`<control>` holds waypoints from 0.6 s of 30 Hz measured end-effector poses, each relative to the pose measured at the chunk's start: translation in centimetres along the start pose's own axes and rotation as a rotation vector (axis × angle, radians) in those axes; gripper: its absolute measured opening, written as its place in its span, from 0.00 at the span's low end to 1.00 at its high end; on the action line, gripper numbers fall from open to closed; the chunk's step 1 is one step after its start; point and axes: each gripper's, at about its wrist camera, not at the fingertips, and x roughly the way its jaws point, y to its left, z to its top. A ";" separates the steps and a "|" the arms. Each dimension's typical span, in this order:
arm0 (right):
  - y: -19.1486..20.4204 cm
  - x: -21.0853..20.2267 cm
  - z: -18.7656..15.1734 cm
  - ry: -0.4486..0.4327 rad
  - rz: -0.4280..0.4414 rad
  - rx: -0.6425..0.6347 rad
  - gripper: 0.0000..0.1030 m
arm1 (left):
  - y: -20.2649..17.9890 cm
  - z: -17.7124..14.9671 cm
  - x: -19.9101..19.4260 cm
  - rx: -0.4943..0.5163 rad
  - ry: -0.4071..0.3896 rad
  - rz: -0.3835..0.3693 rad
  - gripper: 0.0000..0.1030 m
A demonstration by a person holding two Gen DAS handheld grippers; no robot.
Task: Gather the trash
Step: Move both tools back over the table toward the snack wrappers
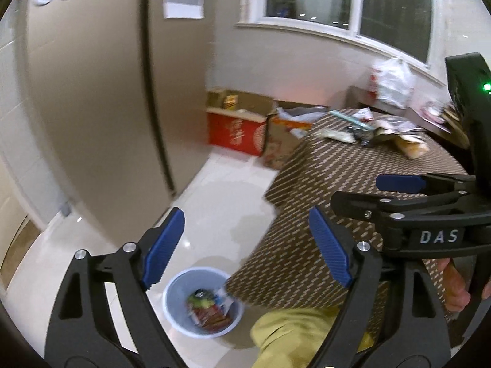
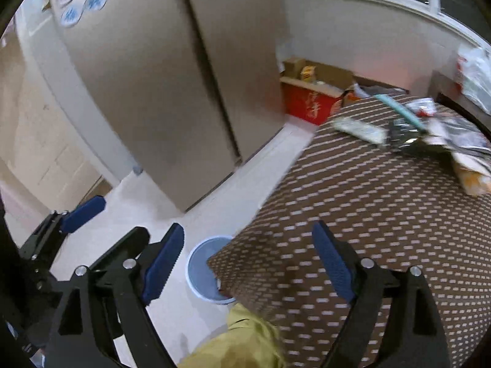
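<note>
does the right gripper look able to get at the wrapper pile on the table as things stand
Probably yes: the right gripper is open and empty, and only bare patterned tablecloth lies between it and the wrapper pile.

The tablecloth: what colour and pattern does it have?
The tablecloth is brown with rows of small pale dashes, clearest in the right wrist view.

Below me on the floor, a round pale-blue plastic bin (image 1: 202,302) sits just beside the near corner of the brown patterned-cloth table (image 1: 346,190), crumpled wrappers (image 1: 207,311) inside. More crinkled wrappers (image 1: 383,132) lie along the table's far edge; a red cardboard box (image 1: 234,135) stands on the floor behind it.
</note>
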 end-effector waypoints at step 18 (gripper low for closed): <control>-15.0 -1.7 2.3 -0.009 -0.182 0.238 0.84 | -10.5 8.1 15.0 0.120 0.082 -0.219 0.84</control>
